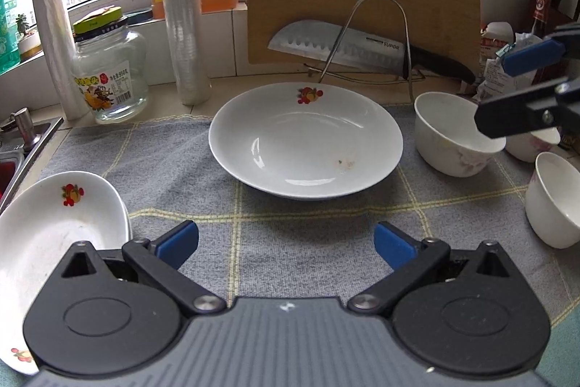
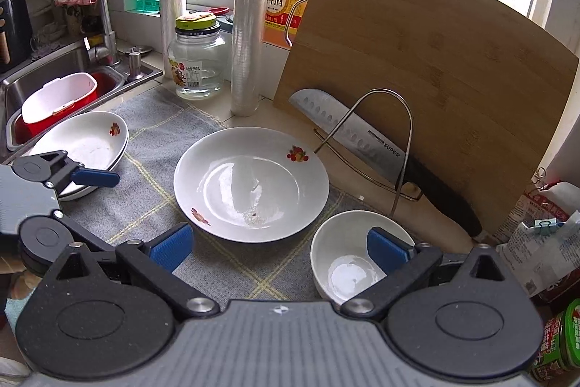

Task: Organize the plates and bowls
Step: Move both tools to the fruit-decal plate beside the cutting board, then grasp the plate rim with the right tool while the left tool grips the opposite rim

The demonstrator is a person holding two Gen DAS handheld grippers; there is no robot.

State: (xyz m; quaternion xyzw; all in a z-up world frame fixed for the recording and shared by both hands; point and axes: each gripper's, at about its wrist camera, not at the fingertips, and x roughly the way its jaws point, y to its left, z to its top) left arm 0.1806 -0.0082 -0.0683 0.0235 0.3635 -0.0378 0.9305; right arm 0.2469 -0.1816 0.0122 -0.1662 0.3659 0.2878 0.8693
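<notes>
- Left tongs (image 1: 286, 243) gape wide, holding nothing; the big plate (image 1: 305, 141) lies dead ahead on the worktop's grey cloth (image 1: 174, 165).
- Right tongs (image 2: 279, 249) are just as open and empty, the right pad hanging over the small bowl (image 2: 348, 256).
- The plate is round, with no long axis; the left tongs look squarer to it.
- Stacked plates (image 1: 54, 242) wait at the left.

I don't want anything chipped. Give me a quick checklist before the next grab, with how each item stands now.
1. Left gripper open, holding nothing: ok.
2. Right gripper open, holding nothing: ok.
3. Centre plate alone on the cloth, nothing stacked in it: ok.
4. Centre plate clean: not ok, a small speck inside.
5. Bowl by the right gripper upright, holding nothing: ok.
6. Knife in its rack, off the cloth: ok.
</notes>
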